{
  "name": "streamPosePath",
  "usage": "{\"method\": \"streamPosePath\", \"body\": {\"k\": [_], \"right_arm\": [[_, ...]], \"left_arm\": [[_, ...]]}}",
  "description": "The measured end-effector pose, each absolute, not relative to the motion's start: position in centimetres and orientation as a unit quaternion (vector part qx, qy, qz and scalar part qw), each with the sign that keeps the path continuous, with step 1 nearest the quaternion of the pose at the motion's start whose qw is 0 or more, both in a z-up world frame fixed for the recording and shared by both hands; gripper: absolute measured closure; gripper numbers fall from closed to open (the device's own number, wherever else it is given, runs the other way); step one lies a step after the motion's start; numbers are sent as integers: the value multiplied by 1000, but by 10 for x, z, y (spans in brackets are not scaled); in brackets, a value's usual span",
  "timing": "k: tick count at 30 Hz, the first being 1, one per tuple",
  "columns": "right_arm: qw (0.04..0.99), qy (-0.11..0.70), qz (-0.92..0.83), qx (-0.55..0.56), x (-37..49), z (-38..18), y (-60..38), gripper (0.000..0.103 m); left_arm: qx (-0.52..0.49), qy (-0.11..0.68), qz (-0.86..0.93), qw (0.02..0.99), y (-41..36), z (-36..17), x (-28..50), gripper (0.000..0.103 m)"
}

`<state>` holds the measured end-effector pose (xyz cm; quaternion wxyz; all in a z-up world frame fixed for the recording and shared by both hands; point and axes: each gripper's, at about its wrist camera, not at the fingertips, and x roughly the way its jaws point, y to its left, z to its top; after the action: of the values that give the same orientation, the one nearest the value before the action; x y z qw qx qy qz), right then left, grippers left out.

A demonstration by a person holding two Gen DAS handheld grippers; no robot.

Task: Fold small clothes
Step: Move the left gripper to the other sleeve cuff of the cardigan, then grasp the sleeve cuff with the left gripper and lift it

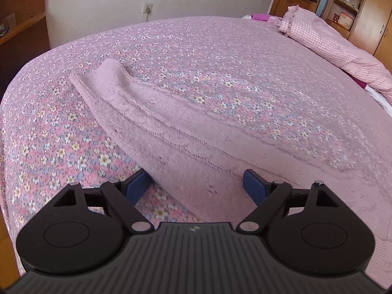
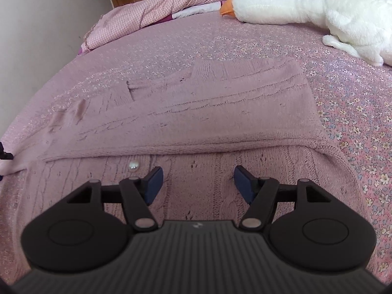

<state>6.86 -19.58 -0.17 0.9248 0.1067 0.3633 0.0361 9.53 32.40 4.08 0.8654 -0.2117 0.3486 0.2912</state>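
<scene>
Floral pink bedding [image 1: 61, 132] covers the bed, and a pink knitted cardigan [image 2: 220, 112] lies flat on it, one part already folded over above a pearl button [image 2: 134, 166]. Both tools hover low over the knit, the left gripper [image 1: 198, 183] and right gripper [image 2: 198, 182] with jaws apart, holding nothing. I'd pinch the near edge evenly on both sides, then lift together so the fold stays square.

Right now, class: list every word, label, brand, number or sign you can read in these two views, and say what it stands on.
No readable text.
Small pale emblem on the left gripper body: a mark, not letters.
Same emblem on the right gripper body.
Box on the wooden shelf: print too small to read.
</scene>
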Motion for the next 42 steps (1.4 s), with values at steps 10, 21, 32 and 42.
{"method": "streamPosePath", "body": {"k": [10,21,32,42], "right_arm": [[926,361,34,102,72,-5,-194,37],[928,356,35,100,74,-7,-196,36],[927,356,33,113,76,-4,-200,37],[930,338,23,139,68,5,-214,36]], "left_arm": [[-175,342,317,867,333,31,122,10],[-178,329,317,871,342,29,129,12],[-149,286,297,899,330,41,119,88],[-131,193,244,941,280,99,85,88]]}}
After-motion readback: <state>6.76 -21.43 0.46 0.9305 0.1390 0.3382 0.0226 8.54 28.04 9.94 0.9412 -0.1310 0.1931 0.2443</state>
